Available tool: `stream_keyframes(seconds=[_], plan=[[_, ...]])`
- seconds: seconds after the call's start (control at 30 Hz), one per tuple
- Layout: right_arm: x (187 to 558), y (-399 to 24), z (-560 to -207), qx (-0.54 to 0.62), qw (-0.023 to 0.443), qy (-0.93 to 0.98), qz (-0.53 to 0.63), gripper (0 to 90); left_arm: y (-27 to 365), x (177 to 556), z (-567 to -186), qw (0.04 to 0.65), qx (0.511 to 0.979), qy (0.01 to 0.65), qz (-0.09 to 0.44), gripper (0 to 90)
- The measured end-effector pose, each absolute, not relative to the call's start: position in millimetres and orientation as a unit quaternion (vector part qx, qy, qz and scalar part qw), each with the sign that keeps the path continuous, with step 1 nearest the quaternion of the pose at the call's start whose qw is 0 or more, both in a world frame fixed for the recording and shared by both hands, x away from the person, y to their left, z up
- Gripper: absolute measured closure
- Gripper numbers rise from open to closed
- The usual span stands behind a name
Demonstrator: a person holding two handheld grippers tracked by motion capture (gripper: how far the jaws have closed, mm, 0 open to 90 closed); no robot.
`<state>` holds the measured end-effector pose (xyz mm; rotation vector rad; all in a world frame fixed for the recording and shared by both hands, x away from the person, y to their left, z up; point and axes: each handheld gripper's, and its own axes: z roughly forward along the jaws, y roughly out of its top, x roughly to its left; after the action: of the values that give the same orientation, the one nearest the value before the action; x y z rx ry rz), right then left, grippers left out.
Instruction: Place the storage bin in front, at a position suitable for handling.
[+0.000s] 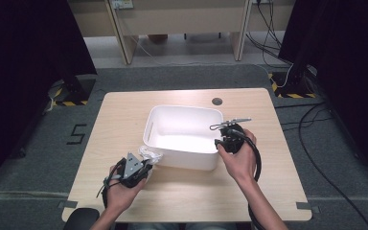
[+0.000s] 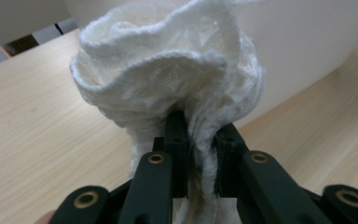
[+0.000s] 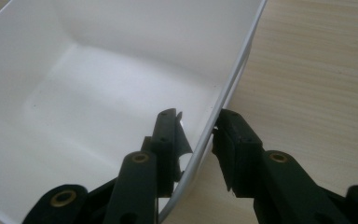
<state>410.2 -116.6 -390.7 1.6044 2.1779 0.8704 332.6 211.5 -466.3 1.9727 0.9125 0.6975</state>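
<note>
A white plastic bin (image 1: 187,158) stands in the middle of the wooden table (image 1: 124,115). My left gripper (image 1: 147,166) sits just outside the bin's near left corner, shut on a bunched white knit cloth (image 1: 151,154). In the left gripper view the cloth (image 2: 168,70) ruffles up above the gripper (image 2: 200,130), and the bin's wall (image 2: 307,46) rises behind it. My right gripper (image 1: 219,143) is at the bin's right wall. Up close, this gripper (image 3: 196,121) straddles the thin wall (image 3: 121,70), one jaw inside and one outside, open with a gap showing.
A round cable hole (image 1: 217,101) lies in the tabletop behind the bin. Bare wood (image 3: 317,70) spreads to the right of the bin and along the near edge. Dark curtains, cables and a wooden frame stand on the floor beyond the table.
</note>
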Motion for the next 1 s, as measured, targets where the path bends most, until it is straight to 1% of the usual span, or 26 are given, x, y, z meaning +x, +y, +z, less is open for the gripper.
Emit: stream_keyframes(seconds=[0.17,0.4,0.67,0.73,1.0], plan=[[411.3,-116.7,-390.7,0.556,0.149,0.76,0.302,69.2,211.0,334.7,-467.1,0.413,0.787,0.361,0.282,78.5],[412.9,-117.5,-390.6,0.556,0.144,0.76,0.303,68.9,207.0,337.9,-474.3,0.394,0.801,0.361,0.27,78.5],[413.5,-116.3,-390.7,0.554,0.145,0.761,0.305,68.6,204.3,344.4,-479.6,0.376,0.811,0.371,0.25,78.6],[413.9,-116.1,-390.6,0.552,0.145,0.762,0.305,68.3,202.2,347.7,-482.4,0.361,0.822,0.372,0.237,78.6],[415.9,-116.3,-390.4,0.551,0.141,0.763,0.307,68.0,199.0,353.3,-485.8,0.336,0.837,0.375,0.215,78.6]])
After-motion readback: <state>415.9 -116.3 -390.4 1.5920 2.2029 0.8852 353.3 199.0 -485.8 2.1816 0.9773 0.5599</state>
